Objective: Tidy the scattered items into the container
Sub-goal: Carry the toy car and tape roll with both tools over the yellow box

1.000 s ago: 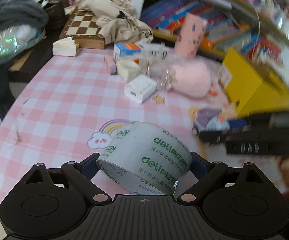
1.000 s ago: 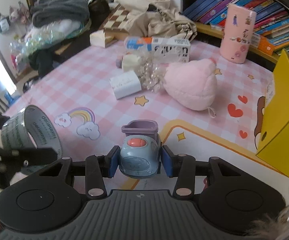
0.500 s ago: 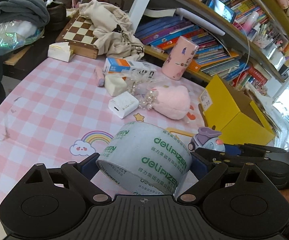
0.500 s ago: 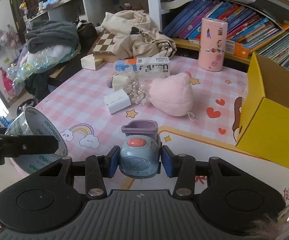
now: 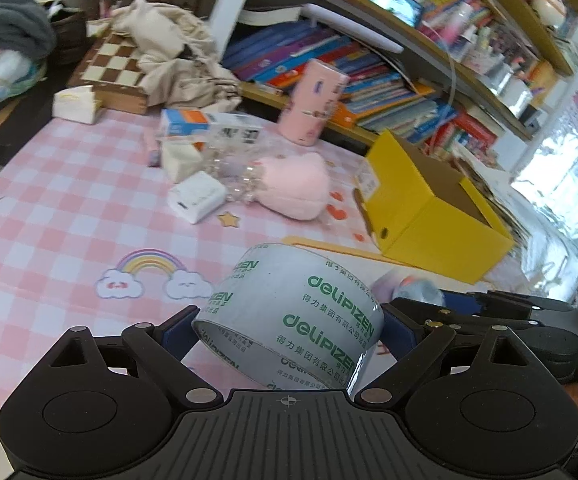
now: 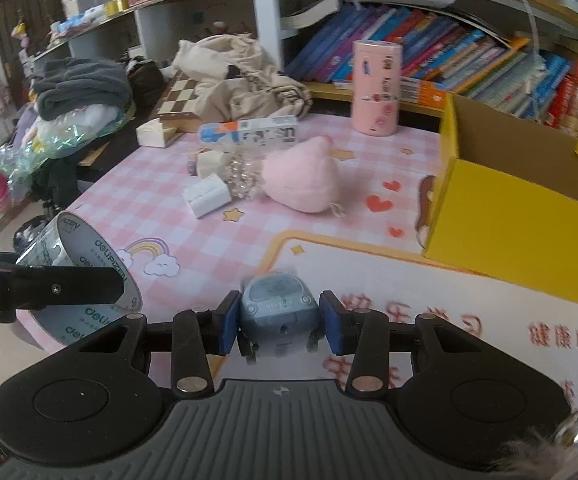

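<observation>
We take the open yellow cardboard box point(image 6: 517, 216) as our landmark; it stands on the pink checked tablecloth point(image 5: 69, 216) with its brown inside showing, in front of the shelf of books point(image 6: 429, 52).

On the cloth beside the box, toward the chessboard point(image 6: 177, 96), lies the fluffy pink plush toy point(image 6: 301, 180), well apart from both claws. Touching the plush on its far side from the box is a cluster of clear beads point(image 6: 241, 176), and next to those sits a small white charger block point(image 6: 207, 198). Behind them lies a long blue and white carton point(image 6: 249, 132), and a tall pink cylindrical tin point(image 6: 377, 88) stands upright near the box's back corner.

The wide roll of clear packing tape with green lettering point(image 5: 293, 316) sits directly between the fingers of our left gripper point(image 5: 289, 326), lifted off the cloth and tilted; the jaws are spread about as wide as the roll and press on its two sides. In the right wrist view that roll hangs farther from the box than the rainbow print.

The small blue-grey toy car point(image 6: 277, 312) is pinched between the blue pads point(image 6: 331, 328) of our right gripper point(image 6: 277, 326), jaws narrowed to the car's width, wheels downward, above the white mat in front of the box and apart from it.
</observation>
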A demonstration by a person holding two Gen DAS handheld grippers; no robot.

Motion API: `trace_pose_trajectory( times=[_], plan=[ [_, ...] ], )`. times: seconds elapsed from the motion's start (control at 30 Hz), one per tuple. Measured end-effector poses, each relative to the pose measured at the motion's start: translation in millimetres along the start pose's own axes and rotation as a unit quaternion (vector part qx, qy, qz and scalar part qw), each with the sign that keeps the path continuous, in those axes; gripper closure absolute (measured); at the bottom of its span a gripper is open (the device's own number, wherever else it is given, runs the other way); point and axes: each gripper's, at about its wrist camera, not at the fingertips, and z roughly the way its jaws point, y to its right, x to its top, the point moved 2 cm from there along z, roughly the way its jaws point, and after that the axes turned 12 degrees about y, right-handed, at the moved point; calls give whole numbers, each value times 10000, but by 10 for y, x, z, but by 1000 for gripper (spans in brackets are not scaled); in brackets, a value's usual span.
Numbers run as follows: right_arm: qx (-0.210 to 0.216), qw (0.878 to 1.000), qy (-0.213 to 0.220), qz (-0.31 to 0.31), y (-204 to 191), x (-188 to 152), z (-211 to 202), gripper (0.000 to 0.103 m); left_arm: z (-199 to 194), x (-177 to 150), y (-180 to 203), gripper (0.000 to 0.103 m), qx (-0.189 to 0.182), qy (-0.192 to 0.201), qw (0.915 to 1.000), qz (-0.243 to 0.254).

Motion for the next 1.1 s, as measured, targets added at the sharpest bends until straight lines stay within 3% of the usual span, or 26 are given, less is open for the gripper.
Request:
trace_pose_trajectory(
  times=[0.2,0.57,1.1],
  plan=[
    [-342,9994,82,76,110,-121,-153,64,38,-68,96,9,-95,-86,9999,31],
    [-521,9978,175,371,315,-200,-448,64,84,-107,355,9,-345,-205,9989,248],
    [-1040,9912,291,766,987,-279,-754,64,457,-141,1046,9,-801,-423,9934,710]
  ],
)
